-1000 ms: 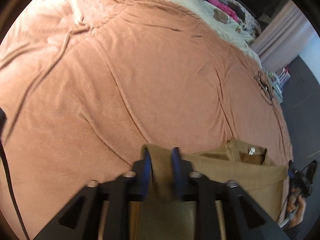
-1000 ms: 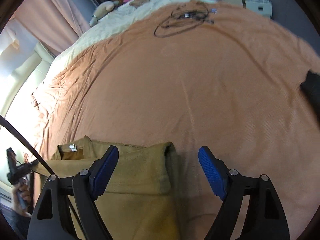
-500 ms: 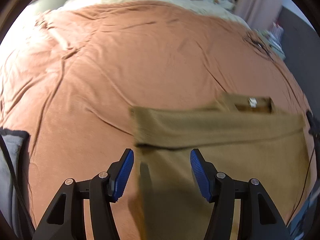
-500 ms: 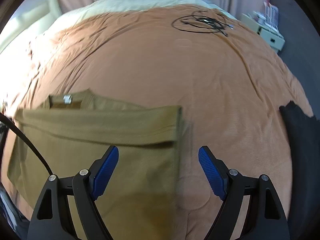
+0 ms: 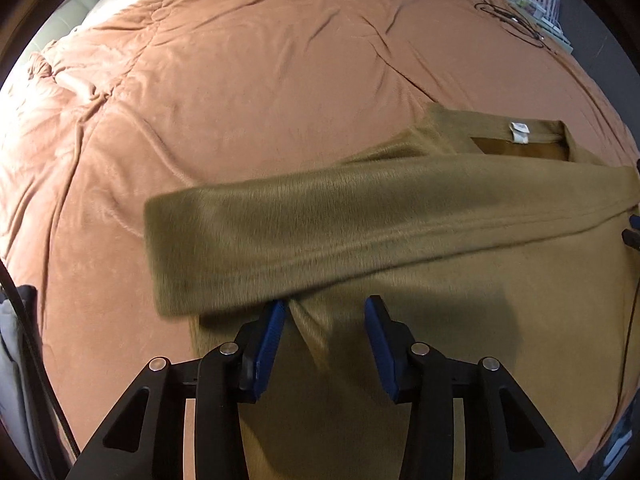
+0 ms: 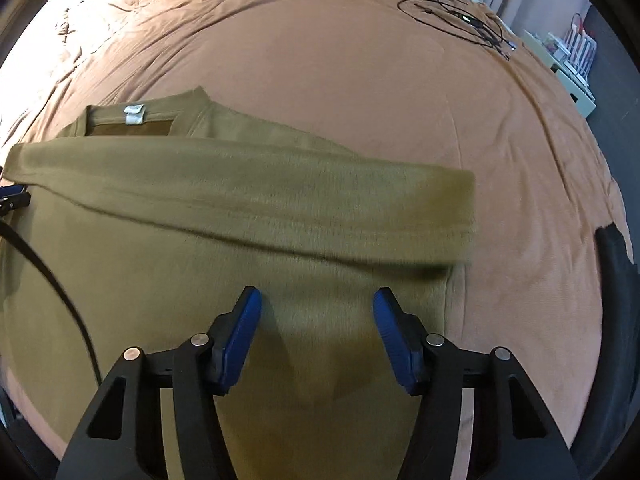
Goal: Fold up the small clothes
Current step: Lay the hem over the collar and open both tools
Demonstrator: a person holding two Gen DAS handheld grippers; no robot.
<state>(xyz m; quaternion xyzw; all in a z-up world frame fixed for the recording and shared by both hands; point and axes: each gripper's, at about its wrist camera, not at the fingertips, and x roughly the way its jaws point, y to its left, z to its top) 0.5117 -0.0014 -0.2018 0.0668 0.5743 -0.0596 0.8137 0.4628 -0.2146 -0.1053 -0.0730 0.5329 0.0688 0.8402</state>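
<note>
The tan shirt [image 6: 200, 280] lies flat on the orange bedspread [image 6: 340, 80], collar [image 6: 132, 120] at the far side, with a folded band [image 6: 260, 208] lying across its chest. My left gripper [image 5: 325, 336] and right gripper [image 6: 316, 328] hover over the lower half, jaws wide apart and holding nothing. For the next fold, I judge it best to pinch the near hem at both corners, lift evenly, and lay it level with the band's edge.
</note>
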